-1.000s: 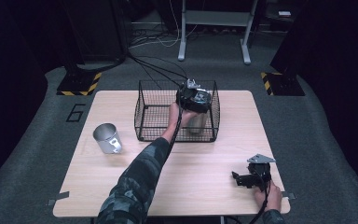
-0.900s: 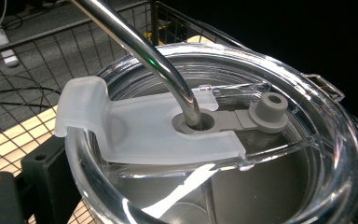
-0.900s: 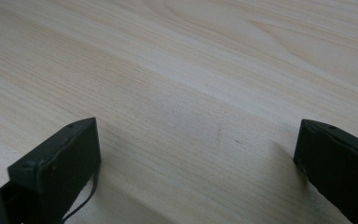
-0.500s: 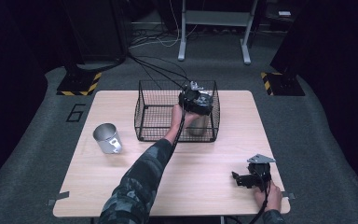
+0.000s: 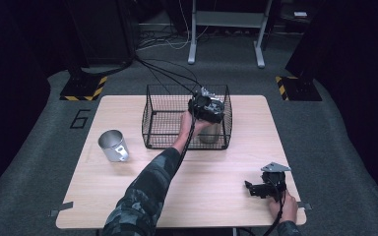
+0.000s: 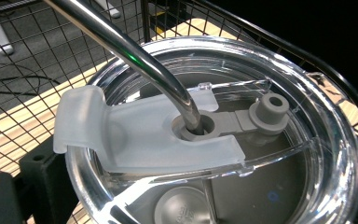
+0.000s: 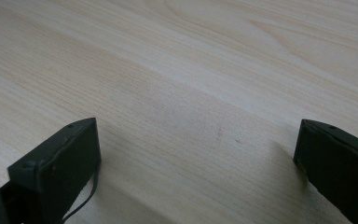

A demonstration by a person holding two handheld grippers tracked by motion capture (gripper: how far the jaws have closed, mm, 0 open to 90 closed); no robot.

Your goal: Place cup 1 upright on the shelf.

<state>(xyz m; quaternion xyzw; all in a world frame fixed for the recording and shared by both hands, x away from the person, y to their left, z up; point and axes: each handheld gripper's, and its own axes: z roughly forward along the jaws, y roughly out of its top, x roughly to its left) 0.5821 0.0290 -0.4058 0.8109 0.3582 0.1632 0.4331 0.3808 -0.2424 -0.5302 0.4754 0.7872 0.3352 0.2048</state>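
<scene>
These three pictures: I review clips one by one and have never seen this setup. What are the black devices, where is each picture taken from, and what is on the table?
No robot here: a person holds a hand-operated two-jaw gripper in each hand. The high view looks down on a wooden table. The left gripper reaches into a black wire basket, over a tumbler standing inside it. A metal cup stands on the table left of the basket. The right gripper rests near the table's front right corner.

The left gripper view rides on that gripper: it looks closely at the tumbler's clear lid, with a metal straw through its hole. One jaw sits beside the lid; whether it grips is unclear.

The right gripper view shows its jaws wide apart over bare wood, holding nothing.
</scene>
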